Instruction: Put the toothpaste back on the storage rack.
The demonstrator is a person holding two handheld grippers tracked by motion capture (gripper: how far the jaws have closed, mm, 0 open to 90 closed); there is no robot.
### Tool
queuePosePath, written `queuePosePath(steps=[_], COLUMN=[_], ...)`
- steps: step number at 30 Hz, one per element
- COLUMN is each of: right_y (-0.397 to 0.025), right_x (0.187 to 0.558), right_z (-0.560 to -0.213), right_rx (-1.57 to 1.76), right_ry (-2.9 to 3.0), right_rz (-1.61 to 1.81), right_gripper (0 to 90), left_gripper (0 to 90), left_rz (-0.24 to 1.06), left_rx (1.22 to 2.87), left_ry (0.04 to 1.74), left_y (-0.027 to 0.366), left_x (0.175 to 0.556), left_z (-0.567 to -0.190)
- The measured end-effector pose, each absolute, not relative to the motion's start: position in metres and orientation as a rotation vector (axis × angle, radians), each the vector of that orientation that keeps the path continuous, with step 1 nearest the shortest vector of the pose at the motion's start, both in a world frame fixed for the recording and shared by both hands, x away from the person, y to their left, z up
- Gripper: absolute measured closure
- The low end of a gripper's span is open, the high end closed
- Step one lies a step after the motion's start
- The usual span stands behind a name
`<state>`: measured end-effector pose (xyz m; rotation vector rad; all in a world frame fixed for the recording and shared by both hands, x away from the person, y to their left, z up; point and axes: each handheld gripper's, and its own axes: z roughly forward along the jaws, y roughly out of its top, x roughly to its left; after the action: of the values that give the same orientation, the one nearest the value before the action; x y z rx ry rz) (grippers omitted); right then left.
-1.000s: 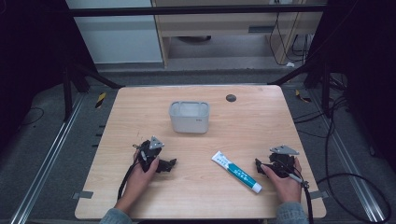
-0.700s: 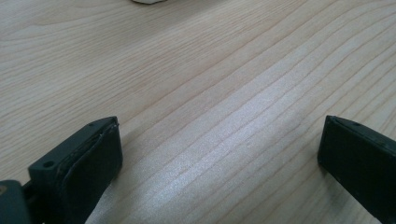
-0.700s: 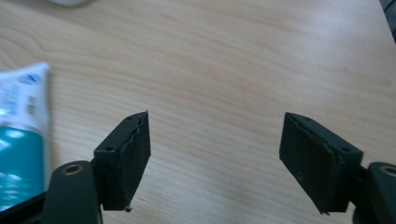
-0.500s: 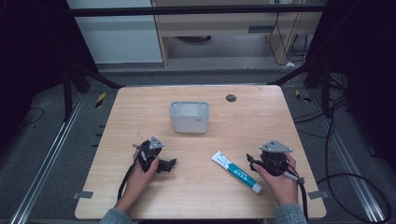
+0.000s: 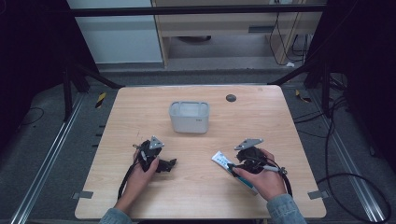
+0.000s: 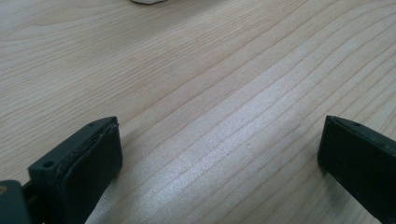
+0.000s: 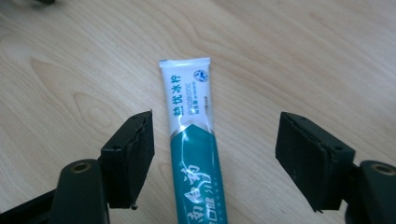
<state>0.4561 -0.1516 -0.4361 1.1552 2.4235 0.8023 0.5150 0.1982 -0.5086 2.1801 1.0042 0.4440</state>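
High view first: a light wooden worktop (image 5: 196, 196) carries a pale, translucent rectangular container (image 5: 188, 116) near its middle, toward the far side. A small dark round spot (image 5: 230, 97) sits on the wood beyond and to the right of the container.

On the near left, the person's left hand (image 5: 140, 173) holds the left gripper (image 5: 167, 165), which rests low at the worktop with its grey three-cornered plate on top and a black cable trailing back along the forearm. In the left gripper view its jaws stand wide apart, with bare wood grain between them and nothing held. A sliver of something white shows at the top edge of that view; what it is cannot be told.

On the near right, the right hand (image 5: 262, 179) holds the right gripper (image 5: 232, 168) over a toothpaste tube (image 5: 222, 160). The tube lies flat on the worktop, its white crimped end pointing toward the middle of the worktop and its teal body running back under the gripper and hand. In the right gripper view the tube (image 7: 195, 149) lies lengthwise between the two jaws, nearer the left one. The jaws are spread apart on either side of it, and neither touches it.

The tube is well apart from the container, and the two grippers are well apart from each other.
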Motion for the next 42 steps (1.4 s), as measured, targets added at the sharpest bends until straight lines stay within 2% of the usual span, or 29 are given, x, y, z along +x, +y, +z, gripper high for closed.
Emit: queuePosePath(steps=[3,15,27,42], right_y=[-0.145,-0.122,-0.118,-0.110], right_x=[0.461,0.472,0.483,0.487], right_z=[-0.439,-0.436,-0.432,-0.439], right_rx=[1.157,1.102,1.102,1.108], right_ry=[2.475,2.575,2.623,2.675], right_rz=[0.762,0.674,0.603,0.548], right_gripper=[33.0,32.6,42.8,43.5], left_gripper=[0.0,0.0,0.0,0.0], left_rz=[0.445,0.445,0.449,0.448], left_rx=[2.181,2.172,2.171,2.169], left_ry=[1.003,1.009,1.017,1.016], left_y=[0.198,0.198,0.197,0.197], left_x=[0.515,0.518,0.519,0.520], left_z=[-0.509,-0.509,-0.509,-0.509])
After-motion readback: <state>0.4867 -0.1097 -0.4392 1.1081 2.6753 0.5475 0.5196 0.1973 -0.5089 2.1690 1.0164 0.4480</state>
